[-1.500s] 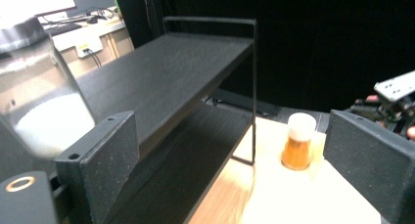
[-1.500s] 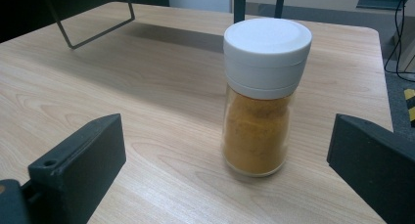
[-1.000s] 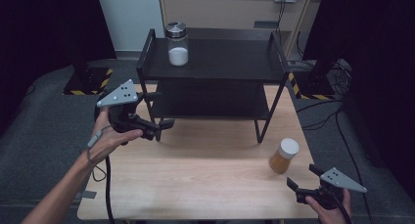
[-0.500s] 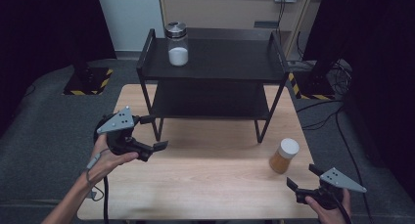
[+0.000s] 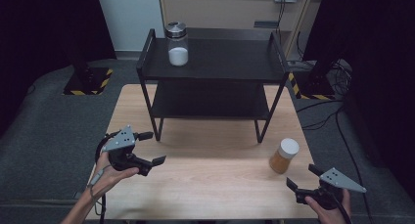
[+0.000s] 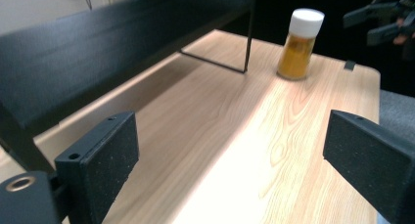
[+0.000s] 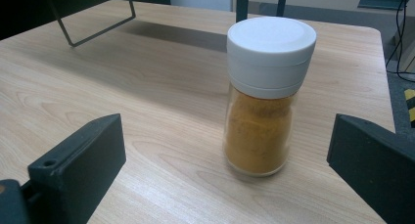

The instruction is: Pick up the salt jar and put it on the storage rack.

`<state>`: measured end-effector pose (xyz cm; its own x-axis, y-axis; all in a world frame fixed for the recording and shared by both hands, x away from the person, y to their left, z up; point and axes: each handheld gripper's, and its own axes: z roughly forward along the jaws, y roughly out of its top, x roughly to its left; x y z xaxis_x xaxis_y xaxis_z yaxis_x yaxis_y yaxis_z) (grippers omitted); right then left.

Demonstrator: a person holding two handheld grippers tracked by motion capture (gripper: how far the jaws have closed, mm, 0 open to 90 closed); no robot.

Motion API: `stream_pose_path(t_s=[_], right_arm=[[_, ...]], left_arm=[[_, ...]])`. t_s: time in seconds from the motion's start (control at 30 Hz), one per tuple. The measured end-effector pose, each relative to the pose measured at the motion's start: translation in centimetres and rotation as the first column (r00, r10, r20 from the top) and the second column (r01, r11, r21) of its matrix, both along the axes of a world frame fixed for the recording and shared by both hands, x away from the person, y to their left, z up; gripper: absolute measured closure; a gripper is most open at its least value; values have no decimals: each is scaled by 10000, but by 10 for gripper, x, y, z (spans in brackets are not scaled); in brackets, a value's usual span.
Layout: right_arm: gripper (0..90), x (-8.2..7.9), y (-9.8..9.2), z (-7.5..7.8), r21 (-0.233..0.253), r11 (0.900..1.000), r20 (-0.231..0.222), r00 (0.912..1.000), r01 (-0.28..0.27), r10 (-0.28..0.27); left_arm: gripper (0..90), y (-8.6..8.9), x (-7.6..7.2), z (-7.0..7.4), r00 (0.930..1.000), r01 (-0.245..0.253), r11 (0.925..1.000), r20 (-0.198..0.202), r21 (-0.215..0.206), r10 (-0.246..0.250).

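A jar of orange-yellow powder with a white lid (image 5: 284,155) (image 7: 266,94) (image 6: 299,43) stands upright on the wooden table's right side. My right gripper (image 5: 306,180) (image 7: 225,175) hovers at the table's front right corner, open, its jaws pointed at the jar, which stands just beyond them. My left gripper (image 5: 150,148) (image 6: 235,170) is open above the table's left side, empty, aimed across the table toward the jar. A glass jar of white powder with a metal lid (image 5: 177,44) stands on the top of the black shelf (image 5: 220,62).
The black two-tier shelf takes up the back half of the wooden table (image 5: 205,185); its legs (image 5: 262,121) stand near the table's middle. Grey floor surrounds the table, with cables (image 5: 337,72) at the right and a stand base with yellow-black tape (image 5: 88,79) at the left.
My left gripper has pulled back from the shelf toward the table's front left and dropped lower. The right gripper and both jars have stayed put.
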<state>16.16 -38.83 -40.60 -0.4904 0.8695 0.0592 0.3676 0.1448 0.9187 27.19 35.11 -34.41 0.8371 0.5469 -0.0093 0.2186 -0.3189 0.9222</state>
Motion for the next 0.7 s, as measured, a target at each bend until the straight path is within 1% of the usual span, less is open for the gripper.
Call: stream_pose_path(t_s=[0.03, 0.07, 0.17, 0.23, 0.27, 0.3, 0.37, 0.43, 0.57, 0.6, 0.7], right_arm=[[12, 0, 0, 0, 0, 10000, 0, 10000, 0, 0], [12, 0, 0, 0, 6, 10000, 2, 10000, -16, 16], [12, 0, 0, 0, -9, 10000, 0, 10000, -25, 25], [12, 0, 0, 0, -11, 10000, 11, 10000, -29, 29], [12, 0, 0, 0, -11, 10000, 11, 10000, -29, 29], [12, 0, 0, 0, -9, 10000, 16, 10000, -22, 22], [12, 0, 0, 0, -14, 10000, 17, 10000, -30, 30], [12, 0, 0, 0, -18, 10000, 9, 10000, -32, 32], [12, 0, 0, 0, -35, 10000, 20, 10000, -40, 40], [12, 0, 0, 0, -25, 10000, 21, 10000, -30, 30], [12, 0, 0, 0, -23, 10000, 20, 10000, -29, 29]], left_arm=[[51, 0, 0, 0, 10000, 0, 10000, 0, 0, 0], [50, 0, -3, -4, 10000, -70, 9998, 10, 204, 70], [51, 0, -5, -8, 9999, -155, 9995, -16, 259, 155], [51, 3, -8, -14, 9995, -294, 9994, -99, 171, 296], [51, 3, -8, -14, 9995, -294, 9994, -99, 171, 296], [52, 5, -9, -18, 9990, -418, 9991, -175, 65, 419], [52, 5, -10, -20, 9988, -451, 9989, -190, 90, 453], [53, 7, -12, -25, 9982, -529, 9986, -269, 12, 530], [56, 7, -16, -33, 9976, -642, 9978, -256, 144, 646], [56, 8, -17, -39, 9972, -667, 9978, -345, 5, 667], [57, 9, -19, -43, 9965, -729, 9973, -412, -47, 727]])
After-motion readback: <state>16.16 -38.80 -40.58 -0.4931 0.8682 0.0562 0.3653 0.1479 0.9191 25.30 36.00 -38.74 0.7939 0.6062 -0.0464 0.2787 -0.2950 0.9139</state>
